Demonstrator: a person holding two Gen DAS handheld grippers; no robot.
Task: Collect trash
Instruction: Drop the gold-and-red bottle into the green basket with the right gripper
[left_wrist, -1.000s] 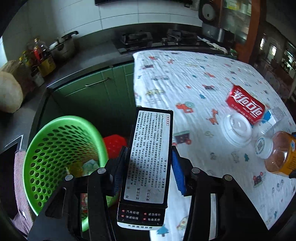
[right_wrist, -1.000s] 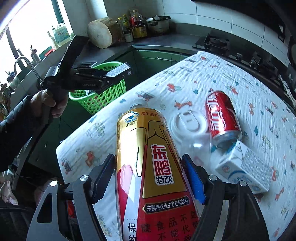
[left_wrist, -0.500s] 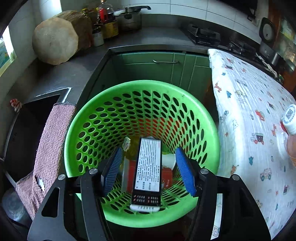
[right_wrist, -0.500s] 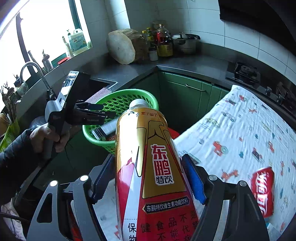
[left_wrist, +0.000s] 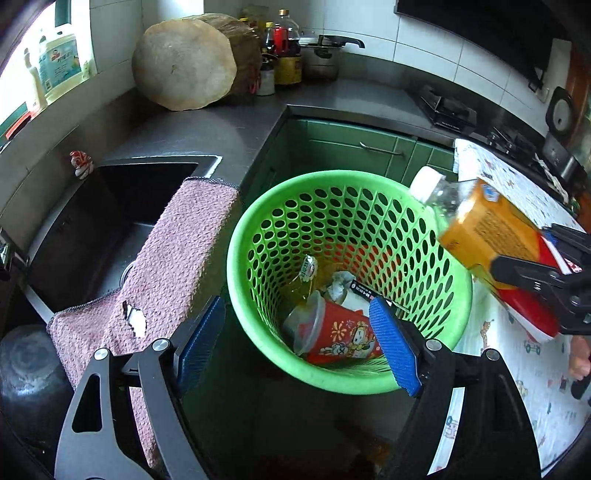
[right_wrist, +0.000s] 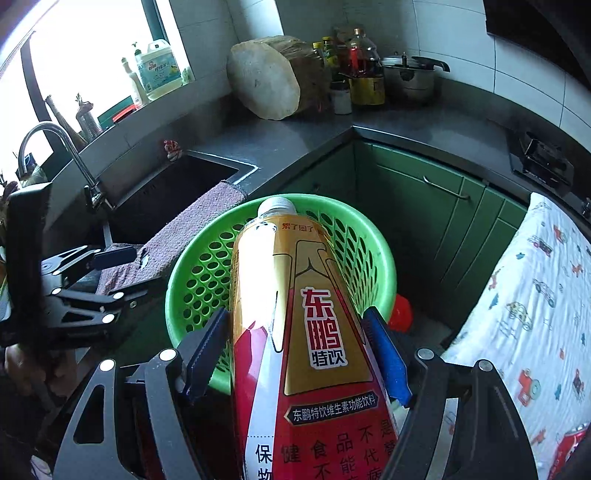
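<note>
Grey counter (left_wrist: 221, 125) wrapping the corner, sink (left_wrist: 110, 206) sunk in it, pink towel (left_wrist: 173, 258) draped over the sink's edge. Green basket (left_wrist: 332, 192) below, beside the towel, holding a red cup (left_wrist: 340, 338), a black box (left_wrist: 364, 295) and crumpled scraps. Bottle (right_wrist: 306, 332) gripped by the right tongs (right_wrist: 295, 354), tilted cap-first over the basket's rim, cap (left_wrist: 424, 181) above the opening. Left tongs (left_wrist: 295, 343) spread wide with nothing between, one pad (left_wrist: 393, 350) over the basket's near rim, the other beside the towel. Red can (right_wrist: 569, 450) lying on the printed cloth (right_wrist: 535, 295) at right.
</note>
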